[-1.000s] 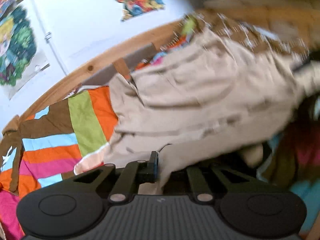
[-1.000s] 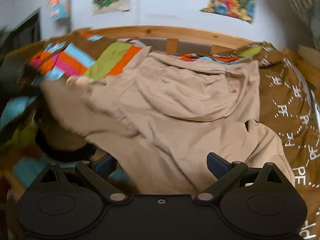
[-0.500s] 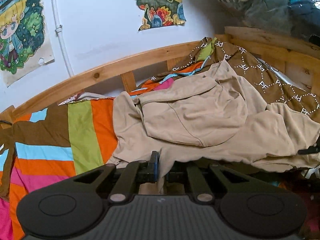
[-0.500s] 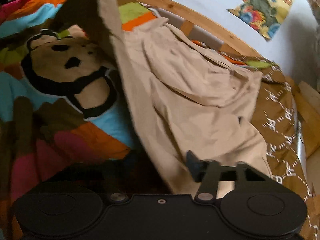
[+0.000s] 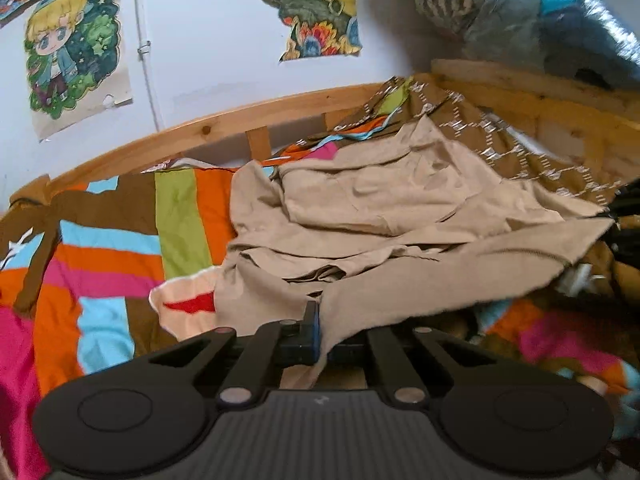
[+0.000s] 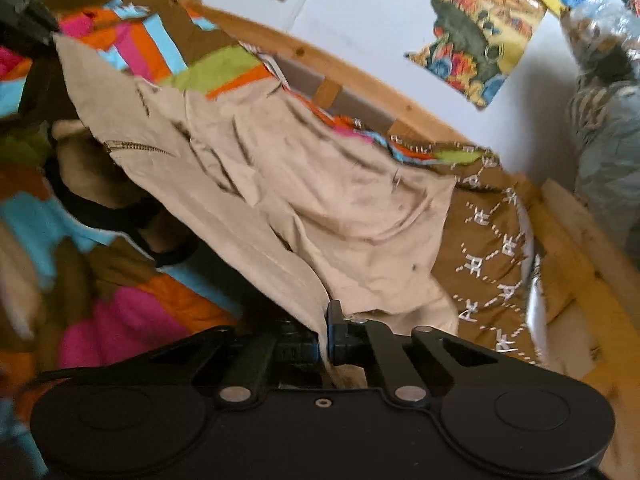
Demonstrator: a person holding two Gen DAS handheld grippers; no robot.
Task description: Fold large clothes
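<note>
Beige garment point(image 5: 384, 216) lies rumpled on the striped bedspread point(image 5: 120, 248), its near edge lifted taut between both grippers. Left gripper point(image 5: 318, 330) and right gripper point(image 6: 324, 334) each pinch that edge, likely to spread it flat before folding.

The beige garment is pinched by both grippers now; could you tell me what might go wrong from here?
The left gripper and right gripper each pinch only a thin edge of the beige garment, so it might slip free. Most of it lies bunched on the striped blanket, so a fold may trap creases. Its zipper could snag.
</note>
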